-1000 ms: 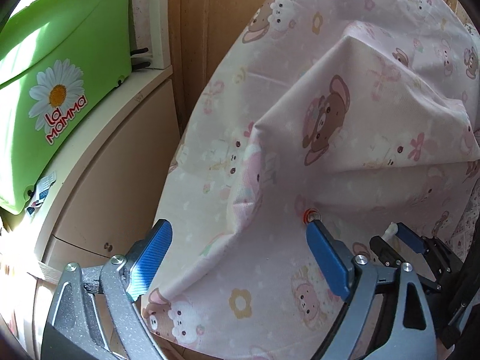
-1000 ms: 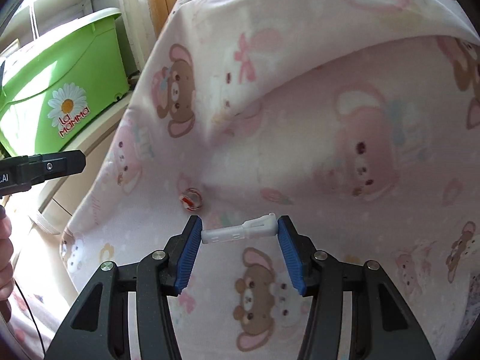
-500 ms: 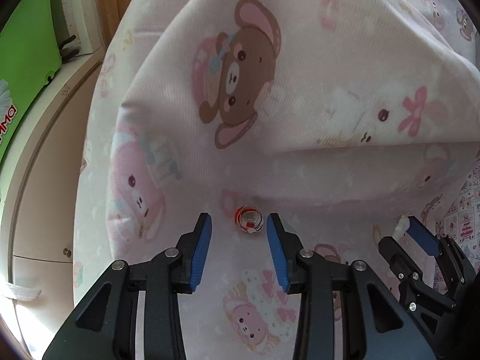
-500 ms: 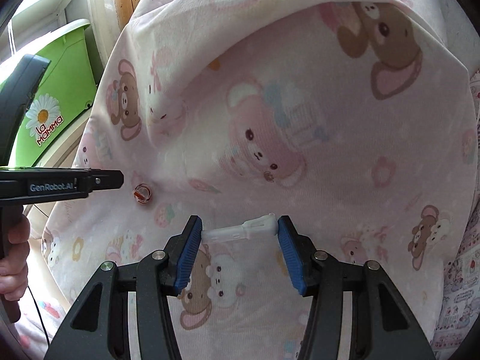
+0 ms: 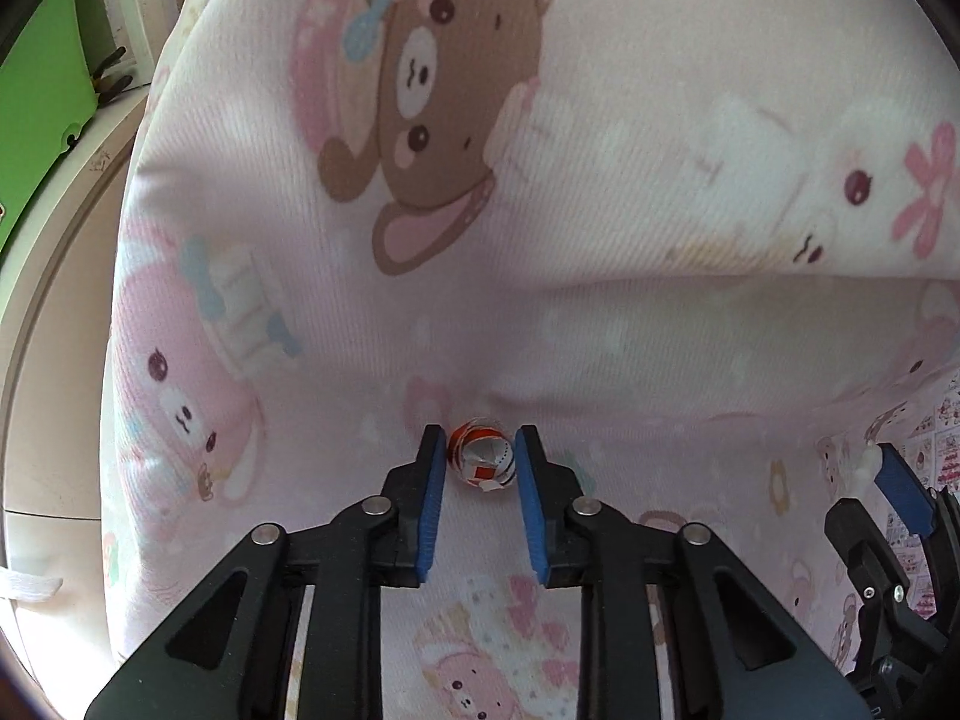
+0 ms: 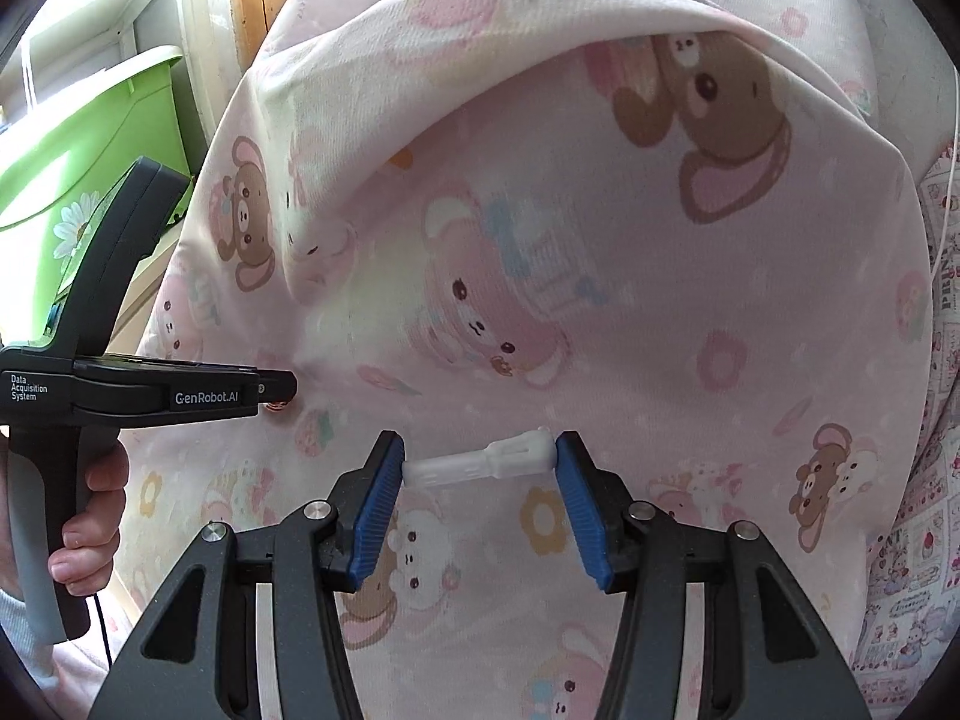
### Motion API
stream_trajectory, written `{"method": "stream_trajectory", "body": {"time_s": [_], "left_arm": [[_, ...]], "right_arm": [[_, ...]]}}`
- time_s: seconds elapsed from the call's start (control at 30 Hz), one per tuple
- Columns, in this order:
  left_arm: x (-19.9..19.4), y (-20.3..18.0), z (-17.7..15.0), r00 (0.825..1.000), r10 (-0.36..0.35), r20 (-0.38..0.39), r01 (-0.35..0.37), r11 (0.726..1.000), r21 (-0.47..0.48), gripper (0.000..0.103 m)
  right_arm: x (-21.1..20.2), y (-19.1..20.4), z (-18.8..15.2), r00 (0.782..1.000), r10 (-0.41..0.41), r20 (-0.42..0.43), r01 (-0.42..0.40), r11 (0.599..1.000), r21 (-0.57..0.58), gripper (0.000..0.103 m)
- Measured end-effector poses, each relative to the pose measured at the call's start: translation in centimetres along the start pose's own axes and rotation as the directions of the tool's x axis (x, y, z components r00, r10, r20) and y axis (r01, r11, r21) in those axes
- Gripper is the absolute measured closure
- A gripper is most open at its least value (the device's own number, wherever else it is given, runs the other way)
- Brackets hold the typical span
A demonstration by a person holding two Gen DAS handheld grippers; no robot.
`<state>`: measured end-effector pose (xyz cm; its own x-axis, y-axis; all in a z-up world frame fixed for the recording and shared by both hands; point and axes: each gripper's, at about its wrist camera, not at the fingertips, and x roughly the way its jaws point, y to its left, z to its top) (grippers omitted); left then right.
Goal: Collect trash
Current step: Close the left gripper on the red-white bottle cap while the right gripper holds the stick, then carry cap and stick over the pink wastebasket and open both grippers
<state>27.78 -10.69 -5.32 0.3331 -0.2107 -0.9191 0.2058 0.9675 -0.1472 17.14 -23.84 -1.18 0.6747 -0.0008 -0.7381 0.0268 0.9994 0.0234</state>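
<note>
Wrapper ball [image 5: 482, 461] pinched by closing left fingers [image 5: 433, 468], "GenRobot.AI"; right fingers [image 6: 387, 480] hold white stick [image 6: 480, 462].

L tool [image 5: 480, 459] closing; R tool [image 6: 480, 462] clamped.

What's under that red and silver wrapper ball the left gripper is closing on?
The wrapper ball sits on the pink bear-print sheet, just below a raised fold. The left gripper pads flank it. What lies beneath the sheet is covered.
</note>
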Motion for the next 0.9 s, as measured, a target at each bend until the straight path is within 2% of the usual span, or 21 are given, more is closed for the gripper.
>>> {"method": "stream_trajectory", "body": {"time_s": [0.03,0.27,0.47,0.73,0.9], "left_arm": [[0.0,-0.1,-0.1,1.0,0.007,0.0,-0.007,1.0,-0.004,0.093],[-0.5,0.6,0.2,1.0,-0.025,-0.009,0.024,0.999,-0.035,0.095],[-2.4,0.2,-0.4,0.999,-0.023,0.034,0.024,1.0,-0.014,0.095],[-4.4,0.4,-2.4,0.997,0.038,0.074,-0.039,0.999,0.015,0.095],[-6.0,1.2,-4.1,0.997,0.016,0.082,-0.016,1.0,-0.005,0.095]], "right_arm": [[-0.1,-0.2,0.0,1.0,-0.004,0.0,0.004,1.0,0.002,0.049],[-0.4,-1.3,-0.4,1.0,-0.018,0.0,0.018,1.0,0.01,0.049],[-1.0,-2.0,-0.6,1.0,-0.021,0.006,0.021,1.0,0.016,0.049],[-2.6,-2.4,-0.8,0.999,0.037,0.026,-0.038,0.998,0.046,0.049],[-3.9,-2.9,-1.1,0.998,0.052,0.041,-0.054,0.997,0.057,0.049]]}}
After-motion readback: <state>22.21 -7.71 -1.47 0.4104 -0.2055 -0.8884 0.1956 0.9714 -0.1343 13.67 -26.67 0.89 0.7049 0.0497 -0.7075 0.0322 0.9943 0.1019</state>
